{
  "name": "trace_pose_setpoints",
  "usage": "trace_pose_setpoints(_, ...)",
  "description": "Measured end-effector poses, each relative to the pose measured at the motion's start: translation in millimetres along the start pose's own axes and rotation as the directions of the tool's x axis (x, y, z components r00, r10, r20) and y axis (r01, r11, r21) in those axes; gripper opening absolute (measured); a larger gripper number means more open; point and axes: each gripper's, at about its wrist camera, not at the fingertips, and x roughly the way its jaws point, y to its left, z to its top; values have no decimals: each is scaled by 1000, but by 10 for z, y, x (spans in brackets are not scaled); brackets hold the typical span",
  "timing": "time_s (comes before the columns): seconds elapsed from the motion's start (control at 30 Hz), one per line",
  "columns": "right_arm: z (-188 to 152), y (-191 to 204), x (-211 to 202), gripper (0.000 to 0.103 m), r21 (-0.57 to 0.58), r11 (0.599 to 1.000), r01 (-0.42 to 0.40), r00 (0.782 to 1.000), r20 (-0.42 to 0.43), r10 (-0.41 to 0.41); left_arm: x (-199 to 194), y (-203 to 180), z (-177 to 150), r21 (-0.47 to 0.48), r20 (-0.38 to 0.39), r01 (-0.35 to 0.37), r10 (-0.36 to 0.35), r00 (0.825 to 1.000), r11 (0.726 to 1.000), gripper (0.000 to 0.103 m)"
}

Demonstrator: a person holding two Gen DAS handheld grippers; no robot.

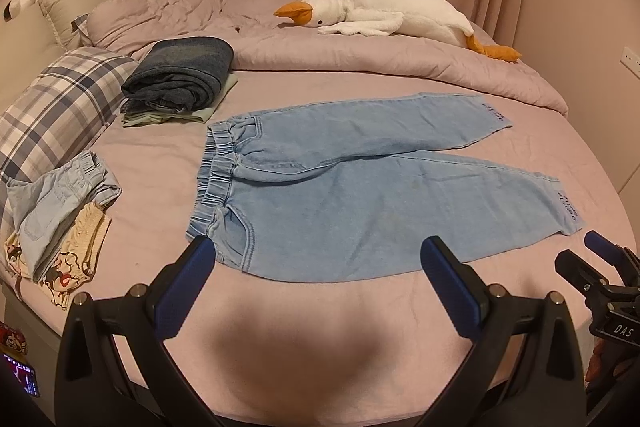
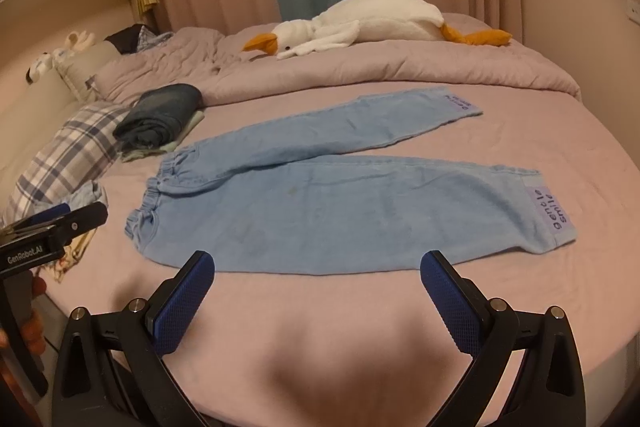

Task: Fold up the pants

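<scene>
- Far left of the left wrist view: a plaid pillow (image 1: 60, 107) lies along the bed's edge, and below it, at lower left, a small heap of clothes (image 1: 60, 227) in pale denim and cream.
- Upper left of centre: a stack of folded clothes (image 1: 180, 75), dark blue denim on top of a pale green piece, rests on the pink bed sheet (image 1: 152, 163), near the waistband of the pants but apart from it.
- Centre of both views: the light blue pants (image 1: 340, 195) lie flat and unfolded on the sheet, elastic waistband to the left, both legs stretching right and spread slightly apart. In the right wrist view the nearer cuff carries a purple label (image 2: 550, 215) reading "gentle smile".
- Top centre to upper right: a white plush goose (image 1: 392, 15) with an orange beak and feet lies on a rumpled pink duvet (image 1: 320, 55) behind the pants, with curtains beyond it.
- Bottom of the left wrist view: the left gripper (image 1: 316, 255) is spread wide, holding nothing, its blue-padded fingers (image 1: 188, 287) just short of the pants' near edge by the waistband.
- Bottom of the right wrist view: the right gripper (image 2: 318, 267) is likewise spread wide and empty, poised at the near edge of the closer leg.
</scene>
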Motion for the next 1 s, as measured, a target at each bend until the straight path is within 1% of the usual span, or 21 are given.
trace_pose_setpoints(0.43,-12,1,23,102,1,1000,-2,1000,-6,2,31,-20,-2,1,3,18,-18,1000,1000,103)
trace_pose_setpoints(1.0,4,42,137,102,-20,1000,-5,1000,-23,5,180,7,9,-18,-28,29,-29,999,999,103)
